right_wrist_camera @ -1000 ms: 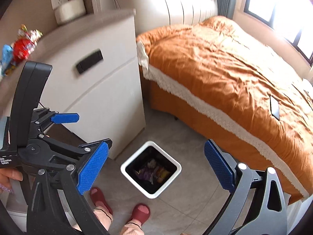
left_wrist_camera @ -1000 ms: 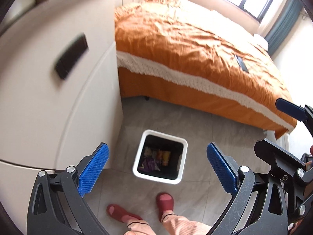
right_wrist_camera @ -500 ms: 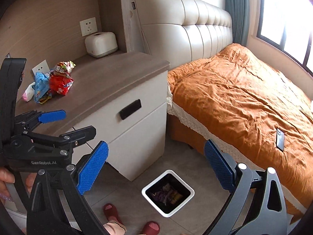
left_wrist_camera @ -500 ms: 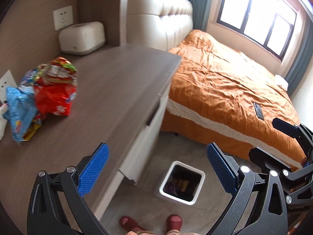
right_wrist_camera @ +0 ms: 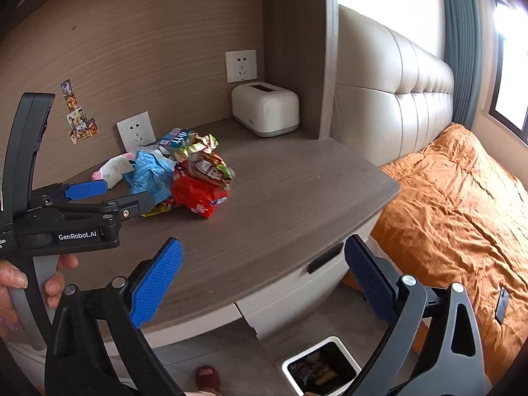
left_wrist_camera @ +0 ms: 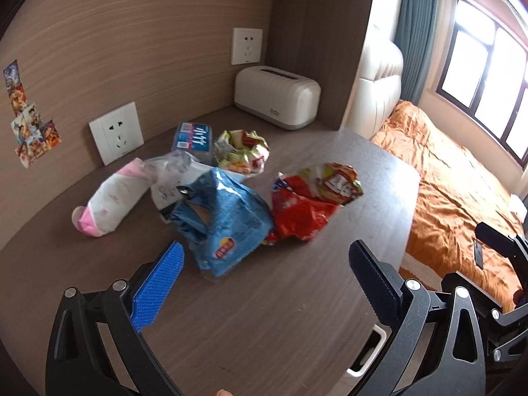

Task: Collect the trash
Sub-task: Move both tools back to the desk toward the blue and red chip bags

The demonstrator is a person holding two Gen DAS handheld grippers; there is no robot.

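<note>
Both pairs of jaws stand wide apart with nothing between them, held above a dark wood-grain worktop.

From the left wrist view, the left gripper points at a heap of trash lying just ahead of its jaws. Going left to right: beyond the left jaw lies a white and pink packet on its side, near a wall socket. Next comes crumpled clear plastic, with a blue and white box behind it. A blue snack bag lies straight ahead between the jaws, closer to the left one, its lower edge just beyond the jaw tips. Behind it sits a crumpled green and red wrapper. A red snack bag touches the blue one on its right, ahead of the right jaw. Well beyond the heap, a cream tissue box stands in the corner. Under the right jaw, past the worktop edge, the white rim of a bin peeks out; to the right is a bed with an orange cover.

From the right wrist view, the right gripper hangs over the worktop's front edge. A hand at far left holds the left gripper, whose jaws reach toward the heap. The bin sits on the floor below and between the right jaws, with wrappers inside.
</note>
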